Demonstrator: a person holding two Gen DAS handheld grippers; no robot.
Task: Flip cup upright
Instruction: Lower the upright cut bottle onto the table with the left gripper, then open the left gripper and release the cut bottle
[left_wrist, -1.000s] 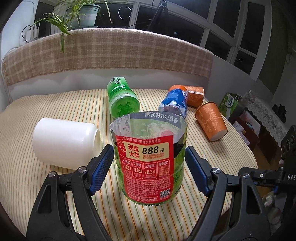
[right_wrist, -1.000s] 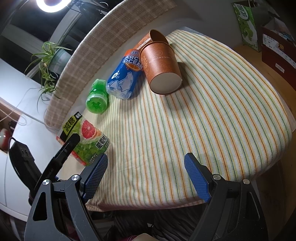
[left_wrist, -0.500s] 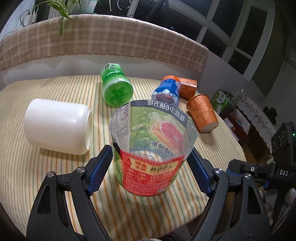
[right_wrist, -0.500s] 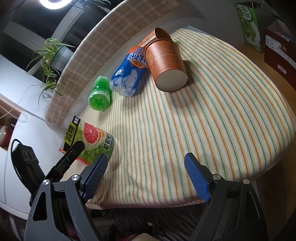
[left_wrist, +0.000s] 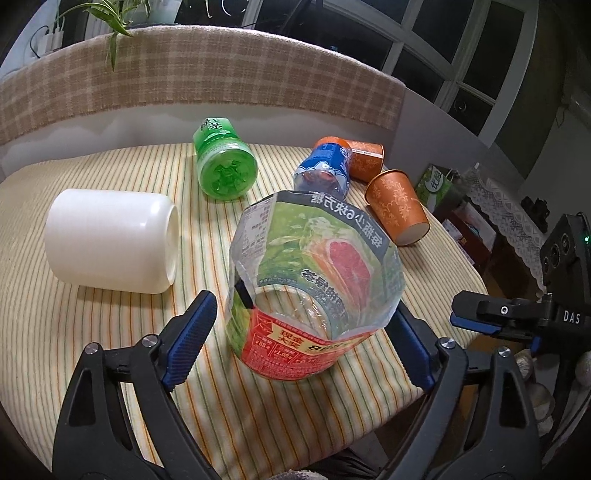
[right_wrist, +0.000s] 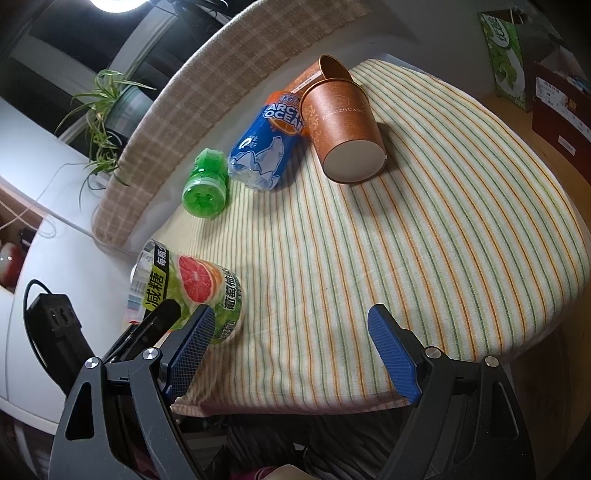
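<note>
The grapefruit-label cup (left_wrist: 314, 288) is standing mouth-up near the front edge of the striped table (left_wrist: 110, 332), so that one looks done. The left gripper (left_wrist: 299, 332) is sitting spread around it, pads clear of its sides. The right gripper (right_wrist: 291, 350) is hanging wide apart, holding nothing. The white cup (left_wrist: 110, 240), green cup (left_wrist: 223, 164), blue cup (left_wrist: 325, 170) and orange paper cup (left_wrist: 397, 206) are lying sideways. There's open cloth to the right.

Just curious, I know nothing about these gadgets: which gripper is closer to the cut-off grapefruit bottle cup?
Left. The left gripper has its open jaws on either side of the grapefruit bottle cup, not touching it. The right gripper sits off to the cup's side, open over bare tablecloth.
</note>
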